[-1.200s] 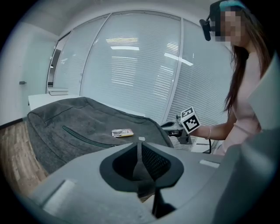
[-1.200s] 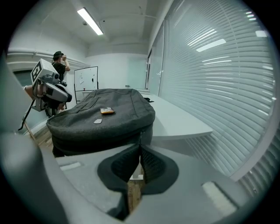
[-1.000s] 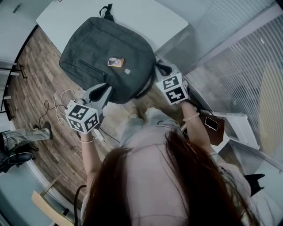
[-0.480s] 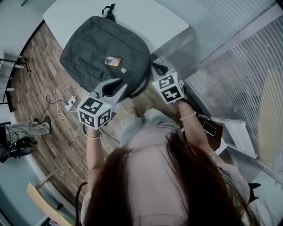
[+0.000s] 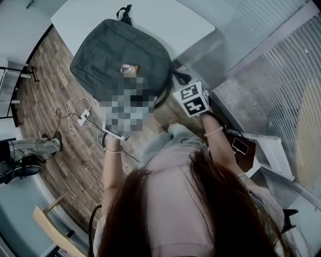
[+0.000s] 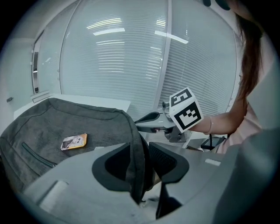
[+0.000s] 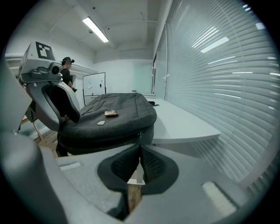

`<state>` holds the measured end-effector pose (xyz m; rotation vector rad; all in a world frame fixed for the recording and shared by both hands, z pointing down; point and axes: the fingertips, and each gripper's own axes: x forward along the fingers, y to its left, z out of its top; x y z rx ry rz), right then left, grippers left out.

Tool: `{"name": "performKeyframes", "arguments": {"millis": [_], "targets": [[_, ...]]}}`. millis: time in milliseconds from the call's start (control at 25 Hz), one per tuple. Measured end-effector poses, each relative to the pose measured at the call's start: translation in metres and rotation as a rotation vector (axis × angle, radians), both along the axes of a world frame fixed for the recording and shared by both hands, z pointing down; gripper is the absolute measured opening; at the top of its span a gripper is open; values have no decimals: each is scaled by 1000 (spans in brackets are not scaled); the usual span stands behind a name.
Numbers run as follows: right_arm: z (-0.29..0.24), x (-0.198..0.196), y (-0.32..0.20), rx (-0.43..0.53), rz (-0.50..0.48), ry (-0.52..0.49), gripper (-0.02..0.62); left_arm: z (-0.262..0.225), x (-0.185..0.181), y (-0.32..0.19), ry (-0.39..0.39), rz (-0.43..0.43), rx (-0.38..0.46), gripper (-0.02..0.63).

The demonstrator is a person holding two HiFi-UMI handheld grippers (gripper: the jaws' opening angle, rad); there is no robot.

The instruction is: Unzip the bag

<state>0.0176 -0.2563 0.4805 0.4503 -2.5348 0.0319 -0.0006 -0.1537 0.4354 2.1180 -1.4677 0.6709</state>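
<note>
**A:** Checking the left gripper (image 6: 140,148) first, what was it doing?

**B:** Its jaws had just been opening and stood spread wide, with the near edge of the bag (image 6: 48,131) between them. The pads weren't pressing on it, so it was loose, not gripping.

**A:** And the right gripper (image 7: 139,149)?

**B:** Pinched together just below the zip (image 7: 141,132), with only a thin pale sliver in the gap. Couldn't tell what that sliver was tbh.

**A:** Where was the bag?

**B:** Lying flat on the end of the white table (image 7: 183,124), with a small orange card (image 6: 73,141) on top and the handle (image 5: 122,12) at the far end. Both grippers were at its near edge. Below was the wood floor (image 5: 45,75), with a cable (image 5: 75,118) tangle off to the left. The blinds (image 7: 218,65) were on the right.
</note>
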Motion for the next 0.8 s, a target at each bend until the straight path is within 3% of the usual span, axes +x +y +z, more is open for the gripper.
{"name": "performKeyframes", "arguments": {"millis": [240,360,640,800], "targets": [[-1,2,2,6,27,8,9,21,6,-11,-135,59,-87,137],[-1,3,4,20,44,9,9,27,7,-13,-190,72,-86,109],[-3,5,5,27,119,14,9,22,3,-11,-144,68,-36,65],[-6,6,3,41,165,17,9,18,1,-9,-73,69,-26,46]]}}
